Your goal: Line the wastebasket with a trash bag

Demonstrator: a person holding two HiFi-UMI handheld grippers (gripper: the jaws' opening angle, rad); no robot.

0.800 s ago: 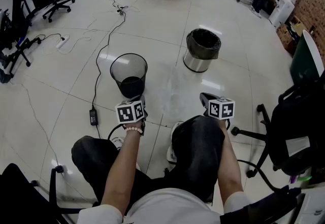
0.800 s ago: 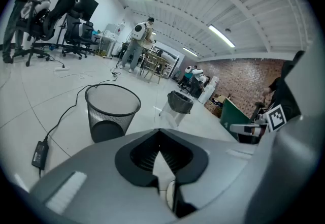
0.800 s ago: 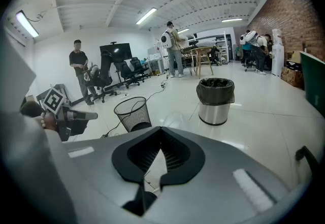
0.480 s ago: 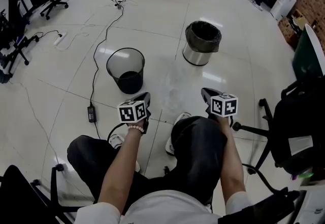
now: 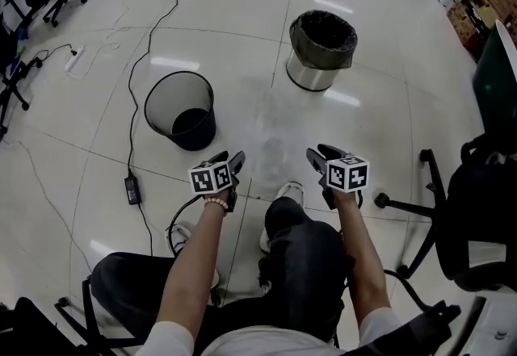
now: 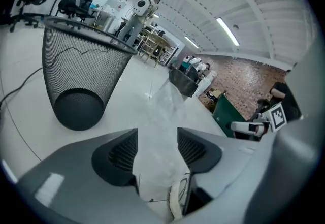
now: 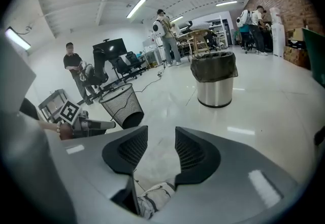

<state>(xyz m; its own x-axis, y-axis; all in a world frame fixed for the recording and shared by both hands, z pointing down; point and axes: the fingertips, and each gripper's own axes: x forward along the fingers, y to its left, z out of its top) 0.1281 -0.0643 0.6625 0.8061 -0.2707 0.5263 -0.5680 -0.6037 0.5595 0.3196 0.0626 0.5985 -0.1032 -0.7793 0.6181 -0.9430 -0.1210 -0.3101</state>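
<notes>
A black mesh wastebasket [image 5: 179,110] stands empty on the white floor, left of centre. A clear trash bag [image 5: 271,132] lies flat on the floor to its right, just ahead of both grippers. My left gripper [image 5: 230,161] is open and low over the floor; in the left gripper view the clear bag [image 6: 162,111] shows through the gap between its jaws, untouched, with the mesh wastebasket [image 6: 81,75] at left. My right gripper [image 5: 319,154] is open too, nothing between its jaws. The right gripper view shows the mesh wastebasket [image 7: 122,106] and the left gripper [image 7: 86,124].
A steel bin [image 5: 321,48] lined with a black bag stands beyond the clear bag. A black cable and power brick [image 5: 129,189] run past the mesh basket's left side. An office chair [image 5: 477,217] is at right. My shoe [image 5: 287,193] rests between the grippers.
The head view has tipped further down. Both grippers have shifted right of the mesh wastebasket, toward the clear bag, and stand a little closer together. Both stay open.
</notes>
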